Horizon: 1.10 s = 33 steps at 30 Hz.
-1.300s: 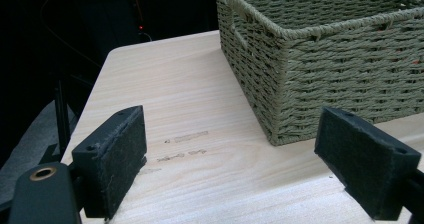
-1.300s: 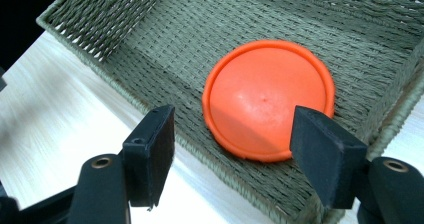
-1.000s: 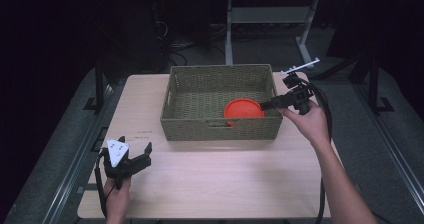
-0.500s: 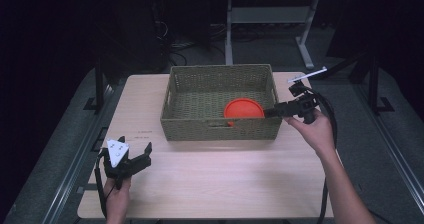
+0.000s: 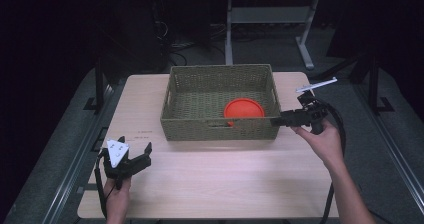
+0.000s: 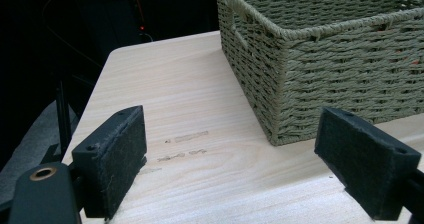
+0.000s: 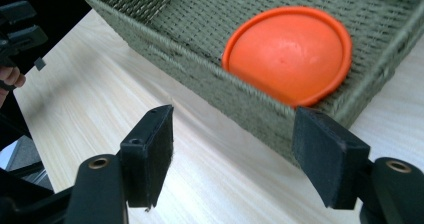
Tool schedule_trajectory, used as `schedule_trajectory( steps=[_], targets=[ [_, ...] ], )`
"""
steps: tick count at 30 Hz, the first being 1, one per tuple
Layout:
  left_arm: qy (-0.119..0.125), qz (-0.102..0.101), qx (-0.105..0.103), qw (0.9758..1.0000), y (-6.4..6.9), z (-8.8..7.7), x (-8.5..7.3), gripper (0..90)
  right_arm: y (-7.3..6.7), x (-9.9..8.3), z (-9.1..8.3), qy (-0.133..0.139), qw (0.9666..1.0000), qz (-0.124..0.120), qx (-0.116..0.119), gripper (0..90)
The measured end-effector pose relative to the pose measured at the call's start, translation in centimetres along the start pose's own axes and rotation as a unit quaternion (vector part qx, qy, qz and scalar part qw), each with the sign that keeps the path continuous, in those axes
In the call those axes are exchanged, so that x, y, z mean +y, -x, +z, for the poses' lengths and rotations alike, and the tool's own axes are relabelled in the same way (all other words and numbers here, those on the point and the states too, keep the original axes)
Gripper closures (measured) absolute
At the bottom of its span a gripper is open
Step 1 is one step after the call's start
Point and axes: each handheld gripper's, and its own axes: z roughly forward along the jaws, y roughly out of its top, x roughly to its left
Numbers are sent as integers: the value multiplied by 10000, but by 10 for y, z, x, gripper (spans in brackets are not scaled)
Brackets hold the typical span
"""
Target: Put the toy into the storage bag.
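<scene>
Hovering released right tongs [image 5: 278, 121] beside the woven basket [image 5: 220, 126] holding an orange disc [image 5: 244, 108], with left tongs [image 5: 140, 156] parked released on the desk [image 5: 225, 174].

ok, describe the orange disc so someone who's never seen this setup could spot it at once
On the light wooden table stands a green-grey woven basket. Inside it, in the corner nearest the right gripper, lies the orange disc, round with a raised rim, its edge against the near wall. It is the basket's sole content and the scene's one bright colour.
</scene>
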Motion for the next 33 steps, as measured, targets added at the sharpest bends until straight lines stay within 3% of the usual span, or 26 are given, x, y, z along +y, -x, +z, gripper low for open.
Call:
schedule_trajectory(
  steps=[5,21,33],
  targets=[
    [-27,79,9,10000,-1,-1,0,127,2,-12,1,-83,10000,11,18,321],
    [-19,62,-2,10000,0,0,0,127,19,-51,-2,-4,9997,218,83,301],
    [-35,80,-2,10000,1,-1,0,127,23,-71,-1,-71,9996,267,77,290]
  ],
)
